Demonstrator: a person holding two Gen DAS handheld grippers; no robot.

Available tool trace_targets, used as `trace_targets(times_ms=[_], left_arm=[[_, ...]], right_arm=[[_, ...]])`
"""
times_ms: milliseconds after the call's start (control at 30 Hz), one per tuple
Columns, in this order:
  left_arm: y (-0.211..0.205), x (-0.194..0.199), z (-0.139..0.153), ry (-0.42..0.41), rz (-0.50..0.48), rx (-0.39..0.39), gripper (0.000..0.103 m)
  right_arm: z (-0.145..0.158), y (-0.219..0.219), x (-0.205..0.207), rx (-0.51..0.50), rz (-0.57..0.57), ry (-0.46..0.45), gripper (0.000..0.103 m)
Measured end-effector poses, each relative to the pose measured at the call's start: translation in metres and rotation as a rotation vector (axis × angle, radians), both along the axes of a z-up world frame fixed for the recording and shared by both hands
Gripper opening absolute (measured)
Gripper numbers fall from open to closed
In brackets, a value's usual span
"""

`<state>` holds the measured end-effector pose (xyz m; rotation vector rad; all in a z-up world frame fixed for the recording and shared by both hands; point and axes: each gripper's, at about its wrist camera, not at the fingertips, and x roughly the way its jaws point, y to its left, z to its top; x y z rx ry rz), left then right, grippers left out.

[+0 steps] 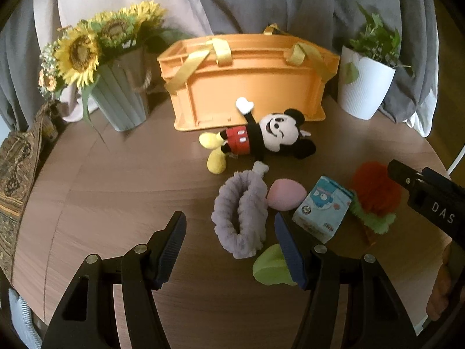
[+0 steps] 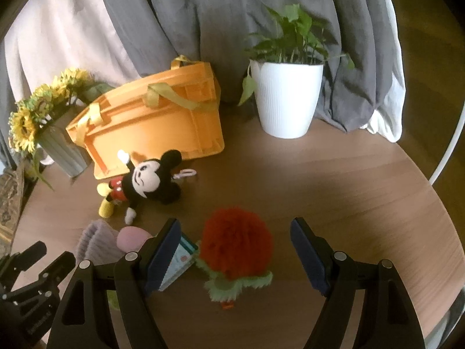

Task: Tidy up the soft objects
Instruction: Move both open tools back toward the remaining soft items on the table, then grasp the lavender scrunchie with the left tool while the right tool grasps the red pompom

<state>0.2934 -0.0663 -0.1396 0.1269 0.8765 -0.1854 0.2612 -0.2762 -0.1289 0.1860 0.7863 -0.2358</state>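
Note:
An orange crate (image 1: 247, 87) with yellow ribbon handles stands at the table's back; it also shows in the right wrist view (image 2: 154, 128). A Mickey Mouse plush (image 1: 261, 136) lies in front of it. A fluffy lilac band (image 1: 239, 215), a pink egg sponge (image 1: 286, 193), a green sponge (image 1: 268, 266), a blue tissue pack (image 1: 322, 206) and a red-and-green fuzzy toy (image 2: 235, 250) lie nearer. My left gripper (image 1: 232, 244) is open above the lilac band. My right gripper (image 2: 235, 250) is open around the fuzzy toy.
A sunflower vase (image 1: 122, 99) stands at the back left and a white potted plant (image 2: 286, 99) at the back right. Grey and white curtains hang behind. A patterned cushion (image 1: 17, 186) lies past the round table's left edge.

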Motion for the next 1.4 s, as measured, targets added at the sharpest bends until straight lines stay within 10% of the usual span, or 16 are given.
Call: trace_targets(times_ms=[733,1400], left_arm=[[-0.004,0.024,-0.035,0.078,-0.012,-0.049,0.061],[-0.003,0.019,-0.034,0.057,-0.02,-0.104,0.021]], right_arm=[[-0.053,-0.01,0.019,0.067,-0.046,0.093,0.075],[-0.061,-0.004,0.02,0.103,-0.002,0.107,0.035]])
